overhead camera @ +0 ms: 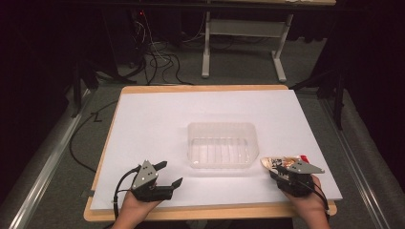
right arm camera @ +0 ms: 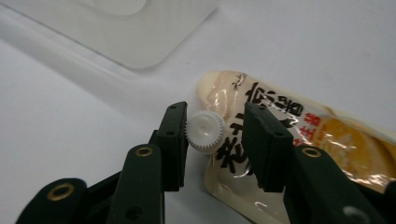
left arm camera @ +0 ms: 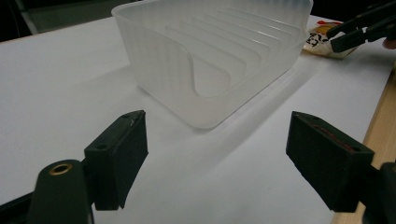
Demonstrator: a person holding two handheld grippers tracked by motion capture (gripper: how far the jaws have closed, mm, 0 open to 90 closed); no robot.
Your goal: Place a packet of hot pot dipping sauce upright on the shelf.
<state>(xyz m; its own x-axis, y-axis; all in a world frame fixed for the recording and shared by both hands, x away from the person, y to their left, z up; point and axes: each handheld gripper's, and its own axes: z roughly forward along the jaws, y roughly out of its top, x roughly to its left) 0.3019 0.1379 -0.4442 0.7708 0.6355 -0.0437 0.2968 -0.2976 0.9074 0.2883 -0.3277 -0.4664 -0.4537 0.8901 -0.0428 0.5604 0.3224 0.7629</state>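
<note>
A cream pouch [right arm camera: 299,140] with dark printed characters and a white ribbed screw cap [right arm camera: 204,130] lies flat on the white table, right of a clear plastic tub [overhead camera: 220,144]. My right gripper [right arm camera: 215,111] straddles the cap. Its jaws are partly apart: the cap touches the left jaw, and the right jaw stands off it over the pouch body. In the high view the right gripper [overhead camera: 281,169] is at the pouch [overhead camera: 273,161]. My left gripper [overhead camera: 172,172] rests wide open near the front edge, left of the tub. Its jaws [left arm camera: 217,121] point at the tub [left arm camera: 210,56] and hold nothing.
The white board [overhead camera: 153,124] covers a wooden table whose edge [overhead camera: 205,212] runs along the front. Beyond the table are cables [overhead camera: 157,59] on the floor and a grey desk frame [overhead camera: 243,33]. The tub has nothing in it.
</note>
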